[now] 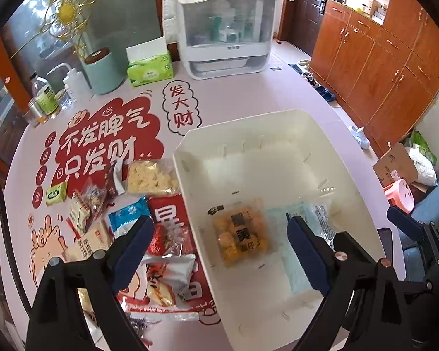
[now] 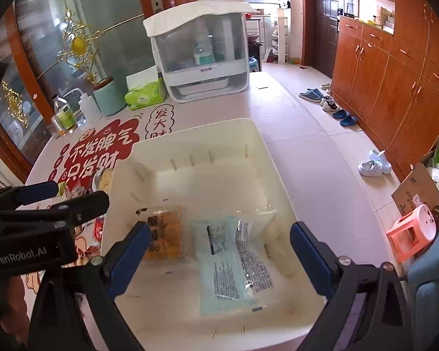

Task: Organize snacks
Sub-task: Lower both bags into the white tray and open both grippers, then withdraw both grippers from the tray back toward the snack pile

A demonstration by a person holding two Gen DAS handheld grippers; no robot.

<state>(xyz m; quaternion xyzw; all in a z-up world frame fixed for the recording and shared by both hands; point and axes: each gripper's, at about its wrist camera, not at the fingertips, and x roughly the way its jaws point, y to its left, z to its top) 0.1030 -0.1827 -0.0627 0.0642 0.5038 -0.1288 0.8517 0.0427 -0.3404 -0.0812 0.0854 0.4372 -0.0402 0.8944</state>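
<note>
my left gripper [image 1: 216, 245] and right gripper [image 2: 219, 248] both gape wide, holding nothing, over the white bin [image 2: 257, 143]. in it lie an orange snack pack [image 2: 164, 231] (partly behind my finger), a pale blue packet [image 2: 222, 269] and a clear one whose print i can't read. more snacks [image 1: 161, 234] crowd the table beside the bin, some cut off by my left finger.

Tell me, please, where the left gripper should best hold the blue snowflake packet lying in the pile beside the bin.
Probably the blue snowflake packet by its upper left edge, coming from above. It lies flat, the red bag crowds its right side, and the open left gripper already hovers near.
</note>
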